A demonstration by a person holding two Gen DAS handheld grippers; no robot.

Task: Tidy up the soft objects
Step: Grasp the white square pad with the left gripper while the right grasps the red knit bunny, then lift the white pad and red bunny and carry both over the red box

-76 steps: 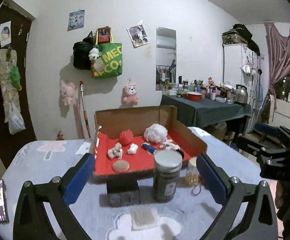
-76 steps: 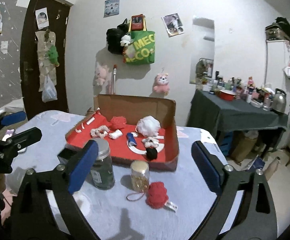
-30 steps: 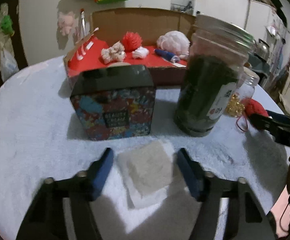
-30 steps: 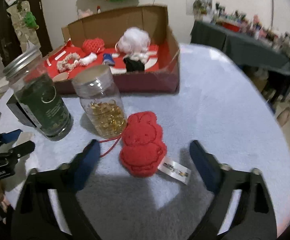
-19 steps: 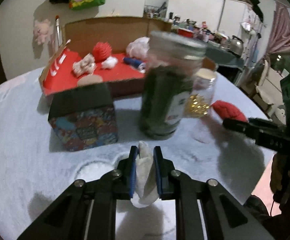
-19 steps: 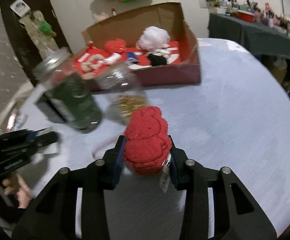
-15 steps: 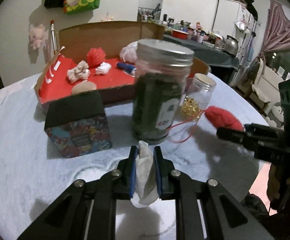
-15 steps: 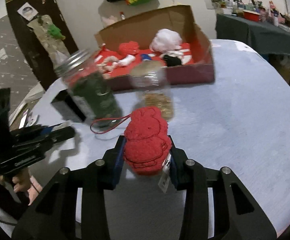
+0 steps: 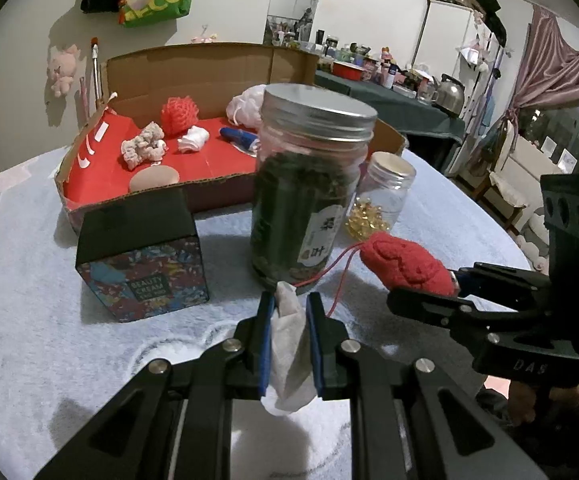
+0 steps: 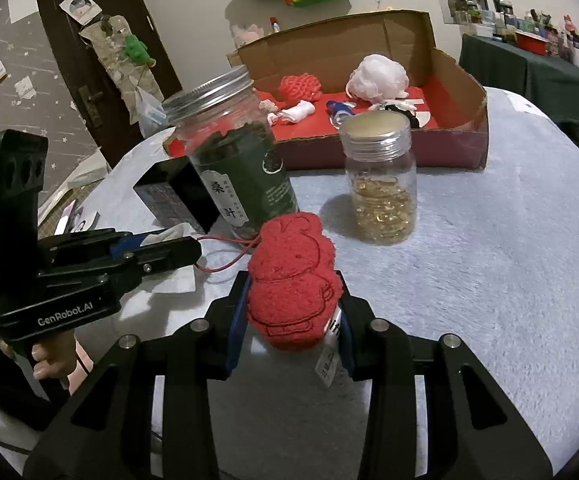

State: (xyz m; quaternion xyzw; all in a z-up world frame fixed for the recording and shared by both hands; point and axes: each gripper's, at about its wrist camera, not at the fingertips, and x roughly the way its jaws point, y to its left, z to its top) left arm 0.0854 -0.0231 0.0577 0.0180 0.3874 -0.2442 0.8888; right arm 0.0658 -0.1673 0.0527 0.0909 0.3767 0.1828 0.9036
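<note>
My left gripper (image 9: 288, 312) is shut on a white soft pad (image 9: 289, 352) and holds it above the table, just in front of the green jar. My right gripper (image 10: 291, 292) is shut on a red plush rabbit (image 10: 293, 280) with a red string and a white tag. The rabbit (image 9: 407, 264) and right gripper also show at the right of the left wrist view. The cardboard box (image 9: 193, 72) with a red floor stands behind and holds several soft things: a red ball (image 9: 178, 114), a white puff (image 10: 377, 76), small white pieces.
A green-filled jar (image 9: 309, 188) with a metal lid, a small jar of gold beads (image 10: 381, 184) and a dark cream box (image 9: 141, 256) stand between the grippers and the cardboard box. The table has a pale fleecy cover (image 10: 509, 240).
Both grippers closed: the left on the white pad, the right on the red rabbit. Both objects are lifted off the table and both grippers have risen slightly over the last half second.
</note>
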